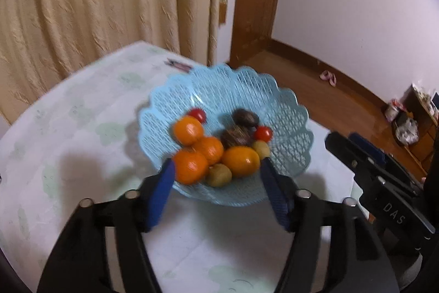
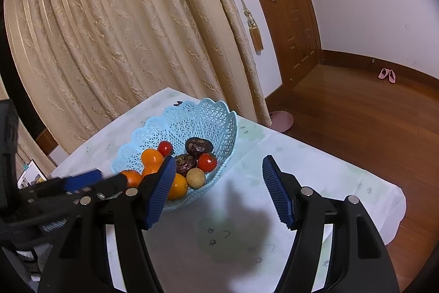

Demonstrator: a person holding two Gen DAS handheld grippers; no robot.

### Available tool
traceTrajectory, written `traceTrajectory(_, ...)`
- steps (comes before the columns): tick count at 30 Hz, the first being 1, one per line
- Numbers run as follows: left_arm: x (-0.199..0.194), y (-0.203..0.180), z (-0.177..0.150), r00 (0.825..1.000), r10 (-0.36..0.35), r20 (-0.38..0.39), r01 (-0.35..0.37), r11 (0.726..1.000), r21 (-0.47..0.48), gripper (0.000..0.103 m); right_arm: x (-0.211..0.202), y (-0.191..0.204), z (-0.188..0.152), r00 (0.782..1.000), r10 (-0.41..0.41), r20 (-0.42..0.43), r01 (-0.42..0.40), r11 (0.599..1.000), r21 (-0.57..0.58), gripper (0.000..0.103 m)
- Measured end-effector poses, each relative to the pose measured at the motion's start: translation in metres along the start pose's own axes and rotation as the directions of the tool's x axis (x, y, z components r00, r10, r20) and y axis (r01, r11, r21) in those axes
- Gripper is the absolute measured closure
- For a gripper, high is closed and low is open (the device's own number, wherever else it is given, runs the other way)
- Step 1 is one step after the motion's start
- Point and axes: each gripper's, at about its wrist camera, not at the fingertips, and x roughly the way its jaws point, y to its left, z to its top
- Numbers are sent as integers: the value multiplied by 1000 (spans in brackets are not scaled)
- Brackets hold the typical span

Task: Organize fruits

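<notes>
Blue lattice basket (image 1: 290,111) of oranges (image 1: 188,130), tomatoes (image 1: 263,133), dates (image 1: 245,117)

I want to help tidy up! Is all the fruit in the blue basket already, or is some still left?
Looks nearly done: the oranges, cherry tomatoes, dark brown fruits and small yellow-green fruits all sit in the blue basket. In hand: nothing; the left gripper is open at the basket's near rim, and the right gripper is open over the tablecloth. No loose fruit shows on the table.
</notes>
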Motion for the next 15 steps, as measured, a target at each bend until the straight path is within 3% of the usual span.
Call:
traceTrajectory(4, -19, 7, 3, 995, 64, 74, -66, 998, 18, 26, -4, 0, 2, 1000, 0, 10, 0, 1000, 4, 34)
traceTrajectory(6, -27, 11, 3, 986, 125, 112, -128, 991, 28, 19, -5, 0, 2, 1000, -1, 9, 1, 1000, 5, 24)
traceTrajectory(8, -33, 14, 0, 974, 179, 139, -185, 982, 30, 17, -5, 3, 3, 1000, 0, 0, 0, 1000, -7, 24)
traceTrajectory(11, -35, 18, -5, 960, 232, 157, -239, 971, 25, 13, -4, 11, 1, 1000, -5, -27, 4, 999, -48, 16)
traceTrajectory(15, -32, 22, -13, 957, 254, 139, -257, 966, 3, 12, -1, 21, -3, 998, -3, -63, -3, 995, -96, 11)
